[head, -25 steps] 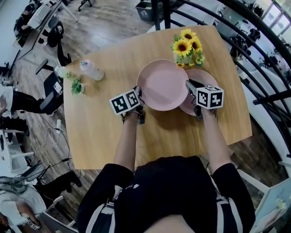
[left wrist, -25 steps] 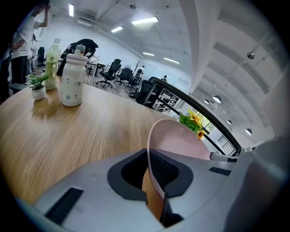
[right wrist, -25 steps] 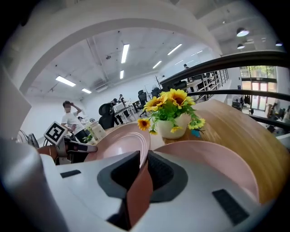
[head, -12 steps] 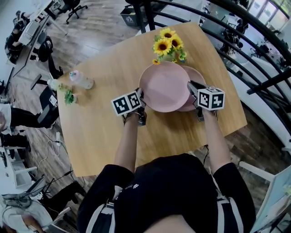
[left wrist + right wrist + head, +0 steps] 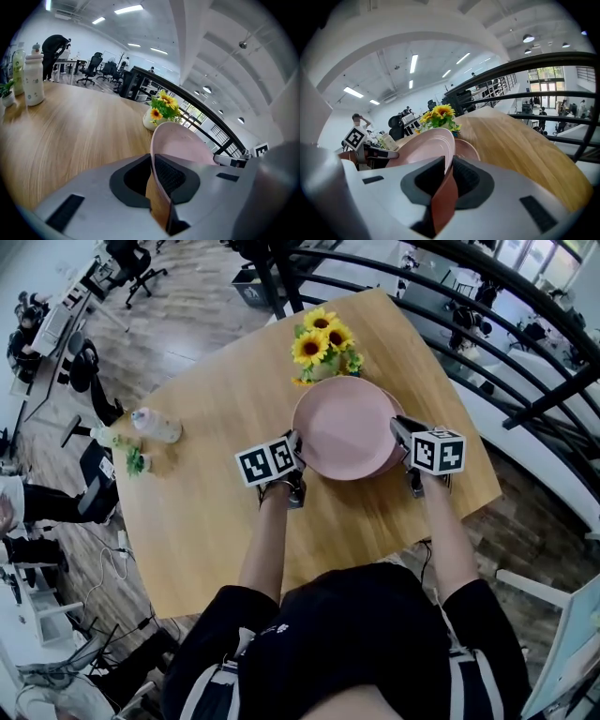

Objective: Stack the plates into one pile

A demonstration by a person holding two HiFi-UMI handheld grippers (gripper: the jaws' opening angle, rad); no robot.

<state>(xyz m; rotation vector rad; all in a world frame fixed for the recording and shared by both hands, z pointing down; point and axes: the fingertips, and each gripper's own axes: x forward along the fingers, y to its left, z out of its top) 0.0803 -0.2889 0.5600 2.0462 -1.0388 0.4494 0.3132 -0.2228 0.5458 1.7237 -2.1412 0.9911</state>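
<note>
Pink plate (image 5: 345,426) is clamped at opposite rims by the left gripper (image 5: 296,454) and the right gripper (image 5: 403,435). It is over a second plate (image 5: 467,151) (mostly covered) on the table (image 5: 206,521), just beside the sunflowers (image 5: 322,341).

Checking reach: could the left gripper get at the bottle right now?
Probably not yet: the left gripper is shut on the pink plate; bare table lies between it and the bottle.

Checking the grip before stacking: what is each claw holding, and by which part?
Both hold one pink plate: the left claw is shut on its left rim, the right claw on its right rim, over the second plate.
</note>
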